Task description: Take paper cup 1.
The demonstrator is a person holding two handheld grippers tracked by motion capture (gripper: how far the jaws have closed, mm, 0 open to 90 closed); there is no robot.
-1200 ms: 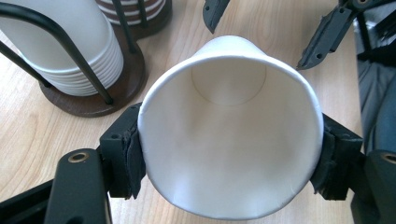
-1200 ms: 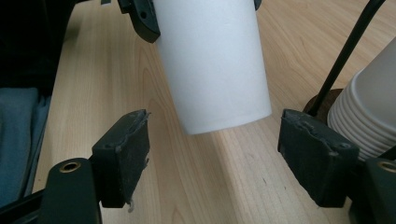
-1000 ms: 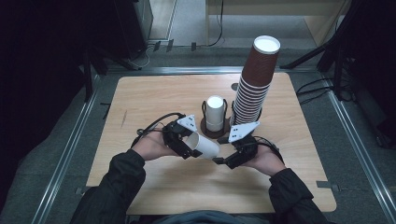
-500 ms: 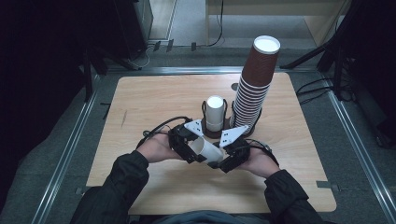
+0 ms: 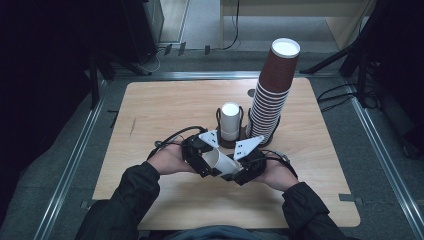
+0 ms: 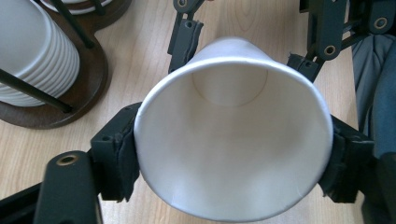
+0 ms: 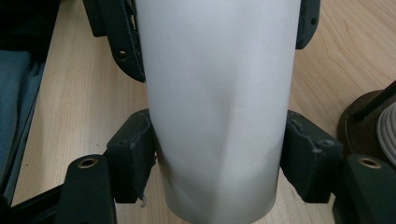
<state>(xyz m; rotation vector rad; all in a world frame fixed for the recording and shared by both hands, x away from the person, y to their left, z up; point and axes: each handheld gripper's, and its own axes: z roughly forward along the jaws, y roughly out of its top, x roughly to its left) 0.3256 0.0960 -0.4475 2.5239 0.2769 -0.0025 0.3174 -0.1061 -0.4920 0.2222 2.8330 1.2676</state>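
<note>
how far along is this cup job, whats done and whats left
Done: a white stack sits in the wooden holder beside the brown cup tower. In hand: one white paper cup, gripped by the left tool at its rim and the right tool near its base. Left: probably placing it.

Cup stack (image 5: 270, 100) and holder (image 5: 230, 131) ahead — sides free

Wooden table (image 5: 160, 107), dark cup rack (image 5: 220, 142), brown cup stack (image 5: 272, 90)

Each hand-held gripper, left (image 5: 204, 156) and right (image 5: 246, 167), was black, with brass-ringed screw holes, ridged pads, a pale three-cornered plate and a trailing black cable. The person's sleeves (image 5: 125, 200) were dark.
</note>
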